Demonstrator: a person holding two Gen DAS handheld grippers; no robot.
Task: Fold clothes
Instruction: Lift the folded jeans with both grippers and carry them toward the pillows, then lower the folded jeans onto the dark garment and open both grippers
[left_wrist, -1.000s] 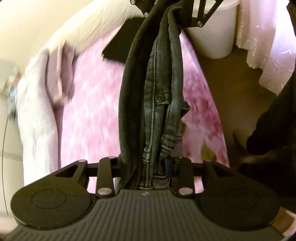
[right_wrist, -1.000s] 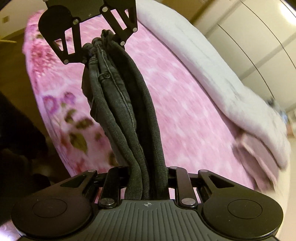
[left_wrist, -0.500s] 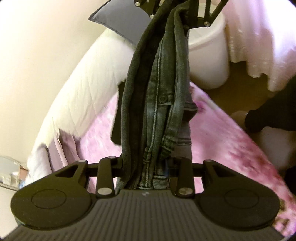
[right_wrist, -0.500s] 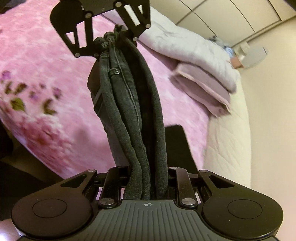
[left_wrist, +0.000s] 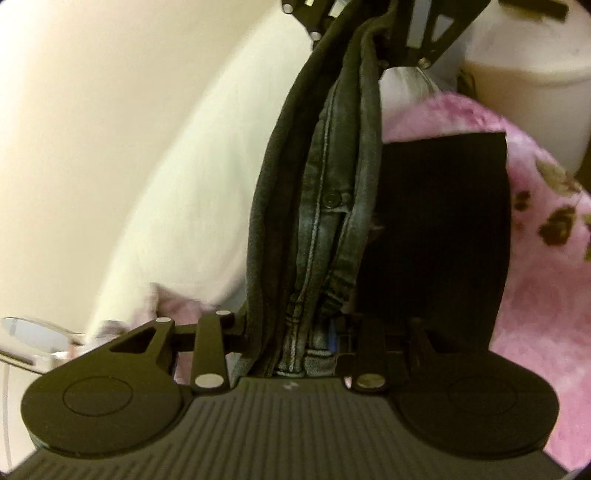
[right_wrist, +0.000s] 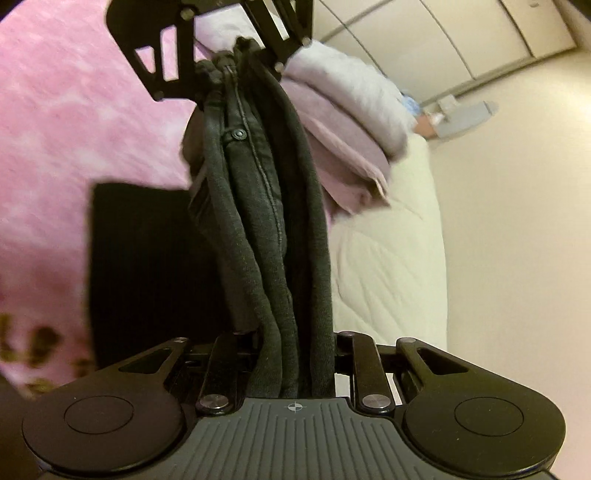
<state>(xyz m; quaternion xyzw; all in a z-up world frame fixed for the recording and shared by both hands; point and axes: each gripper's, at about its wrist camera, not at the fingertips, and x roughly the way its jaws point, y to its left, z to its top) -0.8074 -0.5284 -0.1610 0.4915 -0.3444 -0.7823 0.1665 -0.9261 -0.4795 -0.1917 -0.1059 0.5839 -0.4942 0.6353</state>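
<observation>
Both your left gripper (left_wrist: 306, 354) and right gripper (right_wrist: 295, 369) clamp the bunched jeans (left_wrist: 325, 206) stretched between them above the black folded garment (left_wrist: 443, 240), so you're mid-carry, and next comes lowering them squarely onto it.

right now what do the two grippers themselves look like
Both the left gripper and the right gripper are matte black, with a ribbed grey centre plate, rounded side lobes bearing embossed circles, silver rivets and triangular cut-outs. No cables or sleeves show.
</observation>
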